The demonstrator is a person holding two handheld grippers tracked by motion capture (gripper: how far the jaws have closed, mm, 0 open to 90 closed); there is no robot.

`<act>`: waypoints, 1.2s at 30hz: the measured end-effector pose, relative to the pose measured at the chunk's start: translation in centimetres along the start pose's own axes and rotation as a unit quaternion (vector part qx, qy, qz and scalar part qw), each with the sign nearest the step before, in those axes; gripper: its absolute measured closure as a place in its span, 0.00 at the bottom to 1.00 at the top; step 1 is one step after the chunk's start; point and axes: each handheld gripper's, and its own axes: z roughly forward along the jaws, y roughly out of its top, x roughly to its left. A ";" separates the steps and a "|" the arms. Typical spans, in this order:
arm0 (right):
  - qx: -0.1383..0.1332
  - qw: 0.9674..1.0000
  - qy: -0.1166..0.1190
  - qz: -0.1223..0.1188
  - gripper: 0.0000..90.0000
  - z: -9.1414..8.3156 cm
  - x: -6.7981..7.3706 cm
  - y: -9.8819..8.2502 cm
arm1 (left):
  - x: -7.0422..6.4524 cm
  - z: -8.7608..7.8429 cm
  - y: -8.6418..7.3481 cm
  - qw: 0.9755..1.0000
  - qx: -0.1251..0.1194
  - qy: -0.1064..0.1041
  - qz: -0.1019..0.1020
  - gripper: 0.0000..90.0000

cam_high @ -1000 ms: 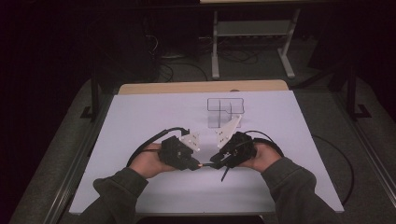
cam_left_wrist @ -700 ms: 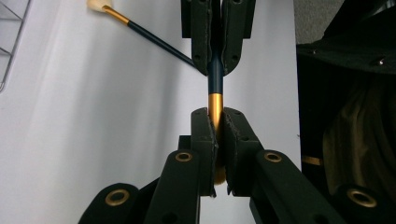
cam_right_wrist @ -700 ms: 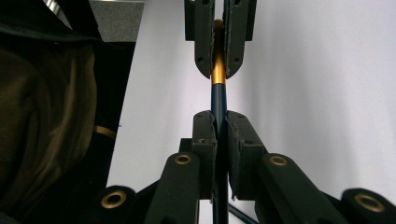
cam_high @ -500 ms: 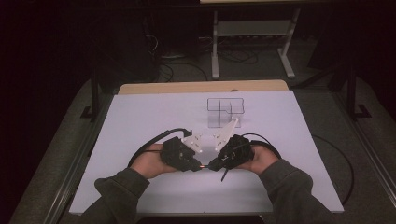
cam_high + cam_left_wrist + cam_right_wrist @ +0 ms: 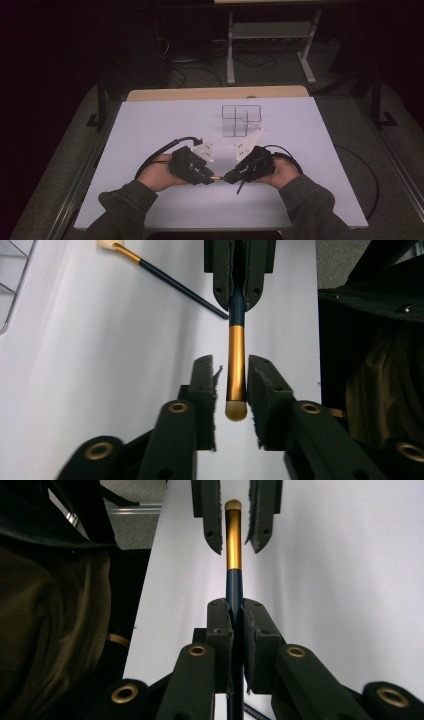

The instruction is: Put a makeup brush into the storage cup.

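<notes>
A make-up brush point(image 5: 235, 390) with a gold ferrule and a dark blue handle hangs level between my two grippers, low over the white table point(image 5: 150, 130). My right gripper point(image 5: 235, 605) is shut on the blue handle point(image 5: 233, 582). My left gripper point(image 5: 231, 362) faces it tip to tip. Its jaws have just been opening, and the gold end lies between the pads with a slim gap on each side. From above, the left gripper point(image 5: 207, 176) and the right gripper point(image 5: 229, 176) meet near the table's front, with the brush point(image 5: 216, 177) bridging them.
A second brush point(image 5: 165, 277) with a pale tip lies flat on the table beyond the right gripper. A small wire organizer point(image 5: 240, 119) stands behind the grippers at mid table. Cables trail from both grippers. The person's sleeves reach in over the front edge.
The two grippers have drawn together, tip to tip, with the right one moving toward the left. The left jaws have parted slightly around the brush's gold end.
</notes>
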 end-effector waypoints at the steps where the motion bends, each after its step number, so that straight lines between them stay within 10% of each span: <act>1: -0.001 1.000 0.000 0.001 0.92 0.0 0.0 -0.1 | 0.0 0.0 0.0 1.000 -0.001 -0.002 0.001 0.84; 10: -0.006 1.000 -0.003 -0.005 0.91 0.2 0.0 -0.2 | 0.2 -0.2 0.0 1.000 -0.003 -0.012 0.004 0.92; 29: 0.069 0.997 -0.028 -0.036 0.91 1.7 1.0 2.9 | -0.2 0.1 1.0 1.000 0.023 -0.007 0.005 0.92; 36: 0.051 0.998 -0.010 -0.021 0.92 1.6 0.7 2.5 | -0.2 -0.3 0.8 1.000 0.013 -0.012 0.011 0.90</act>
